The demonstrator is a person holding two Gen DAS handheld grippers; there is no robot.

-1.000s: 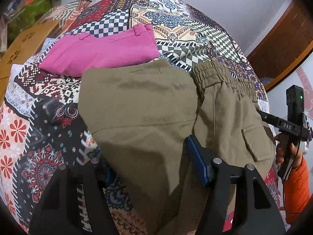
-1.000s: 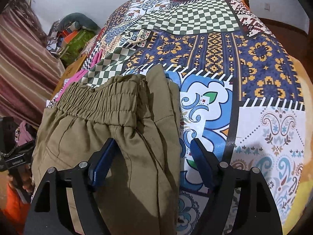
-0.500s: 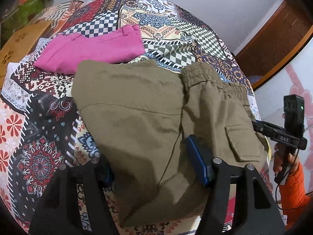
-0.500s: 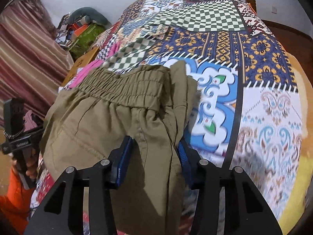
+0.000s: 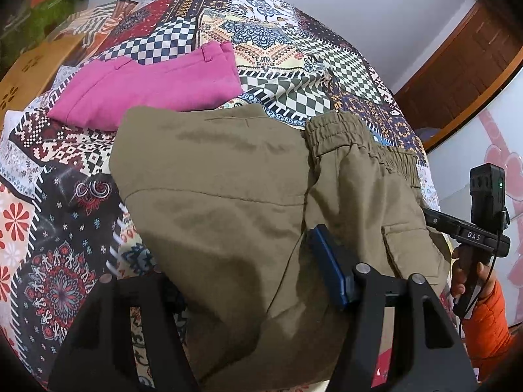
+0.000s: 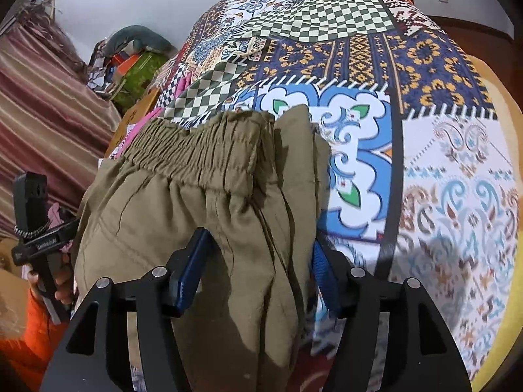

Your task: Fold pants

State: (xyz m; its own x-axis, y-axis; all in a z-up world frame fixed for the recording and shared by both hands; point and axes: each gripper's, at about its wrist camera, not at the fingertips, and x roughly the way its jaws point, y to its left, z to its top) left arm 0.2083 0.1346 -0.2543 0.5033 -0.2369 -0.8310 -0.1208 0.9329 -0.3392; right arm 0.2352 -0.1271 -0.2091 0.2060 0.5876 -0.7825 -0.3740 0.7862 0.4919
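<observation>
Item: olive pants (image 5: 228, 196), folded bundle on the patchwork bedspread (image 5: 59, 235); elastic waistband (image 6: 202, 150) toward 12 o'clock in the right wrist view, cargo pocket (image 5: 408, 248) at 4 o'clock in the left wrist view.

Left gripper (image 5: 248, 268): fingers wide apart with the near edge of the bundle lying between them; only the blue pad at 5 o'clock shows, and whether it pinches cloth cannot be told.

Right gripper (image 6: 258, 271): both blue pads pressed against a thick gather of fabric below the waistband, clamped on the pants.

Change noted: a second ago the right fingers stood spread around the cloth; they have since drawn in on it. The bundle has also slid toward 6 o'clock, exposing more bedspread beyond the waistband.

Reading: fold likely complete in the main; the grip suggests the bundle is being dragged or lifted for placement.

Adjacent: pink pants (image 5: 147, 88), already folded, at 11 o'clock, just touching the olive bundle's far edge.
</observation>
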